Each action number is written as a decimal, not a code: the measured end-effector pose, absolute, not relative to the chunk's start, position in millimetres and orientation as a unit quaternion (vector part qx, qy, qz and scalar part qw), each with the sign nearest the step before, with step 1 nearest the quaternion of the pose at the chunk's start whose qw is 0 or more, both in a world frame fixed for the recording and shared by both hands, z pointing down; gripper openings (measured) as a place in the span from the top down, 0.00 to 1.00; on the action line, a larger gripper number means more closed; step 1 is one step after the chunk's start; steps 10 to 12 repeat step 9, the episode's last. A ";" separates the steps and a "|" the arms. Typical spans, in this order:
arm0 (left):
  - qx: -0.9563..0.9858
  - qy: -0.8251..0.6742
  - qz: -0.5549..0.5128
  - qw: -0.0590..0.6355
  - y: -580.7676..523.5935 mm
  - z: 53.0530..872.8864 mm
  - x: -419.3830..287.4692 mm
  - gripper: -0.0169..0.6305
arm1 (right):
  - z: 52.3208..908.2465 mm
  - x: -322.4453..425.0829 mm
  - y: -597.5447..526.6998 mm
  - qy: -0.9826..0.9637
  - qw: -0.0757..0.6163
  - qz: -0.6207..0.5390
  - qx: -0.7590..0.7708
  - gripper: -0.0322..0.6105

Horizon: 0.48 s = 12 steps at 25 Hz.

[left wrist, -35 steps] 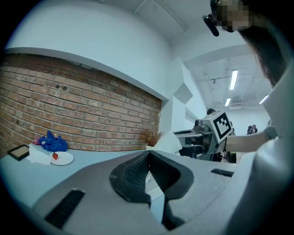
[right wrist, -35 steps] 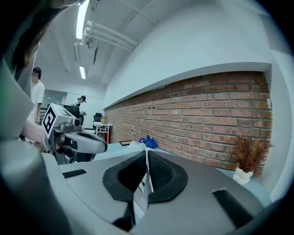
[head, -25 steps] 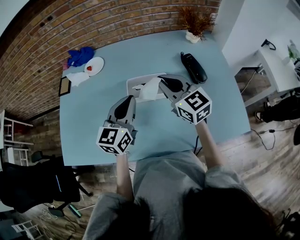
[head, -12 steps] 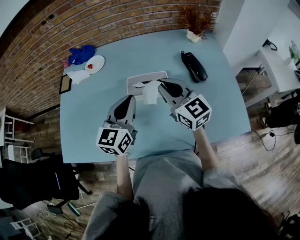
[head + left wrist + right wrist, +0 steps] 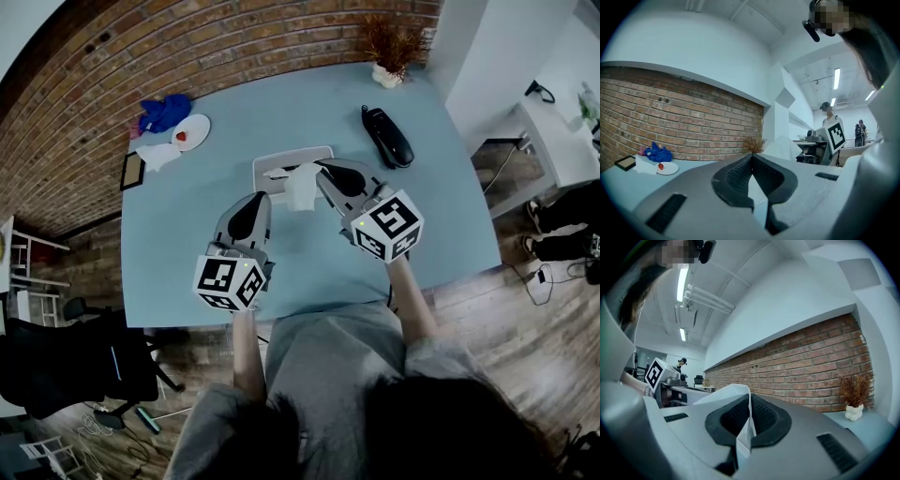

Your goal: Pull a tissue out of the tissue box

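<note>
While right gripper [image 5: 317,171] clamps tissue [image 5: 302,186] raised above tissue box [image 5: 281,155], pull looks nearly done; tissue's lower edge possibly not yet clear of box. Left gripper [image 5: 260,195] at box's 7 o'clock, jaws together, empty.

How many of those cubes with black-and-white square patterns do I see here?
2. One cube sits at the rear of the left gripper; the other cube rides on the right gripper, which pinches a tissue.
</note>
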<state>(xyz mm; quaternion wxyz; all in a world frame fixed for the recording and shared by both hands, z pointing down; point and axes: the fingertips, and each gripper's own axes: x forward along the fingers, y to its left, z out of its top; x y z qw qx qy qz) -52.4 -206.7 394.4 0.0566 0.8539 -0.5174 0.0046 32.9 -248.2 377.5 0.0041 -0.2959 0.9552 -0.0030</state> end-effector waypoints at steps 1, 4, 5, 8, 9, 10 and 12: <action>0.853 -0.518 0.006 0.057 -207.1 394.8 -52.0 0.97 | 377.3 33.4 -248.1 0.955 0.004 -0.003 -0.295 0.95; 0.853 -0.519 0.007 0.057 -208.0 395.2 -49.6 0.97 | 376.0 35.6 -248.0 0.956 0.009 -0.005 -0.293 0.95; 0.853 -0.519 0.007 0.057 -208.2 395.2 -48.5 0.97 | 375.4 36.6 -248.2 0.956 0.011 -0.006 -0.294 0.95; 0.854 -0.518 0.008 0.058 -207.9 395.7 -45.6 0.97 | 374.5 38.8 -248.6 0.956 0.012 -0.006 -0.294 0.95; 0.854 -0.517 0.009 0.058 -207.8 396.0 -44.8 0.97 | 374.4 39.3 -248.6 0.956 0.012 -0.005 -0.294 0.95; 0.854 -0.517 0.009 0.058 -207.8 396.0 -44.8 0.97 | 374.4 39.3 -248.6 0.956 0.012 -0.005 -0.294 0.95; 0.854 -0.517 0.009 0.058 -207.8 396.0 -44.8 0.97 | 374.4 39.3 -248.6 0.956 0.012 -0.005 -0.294 0.95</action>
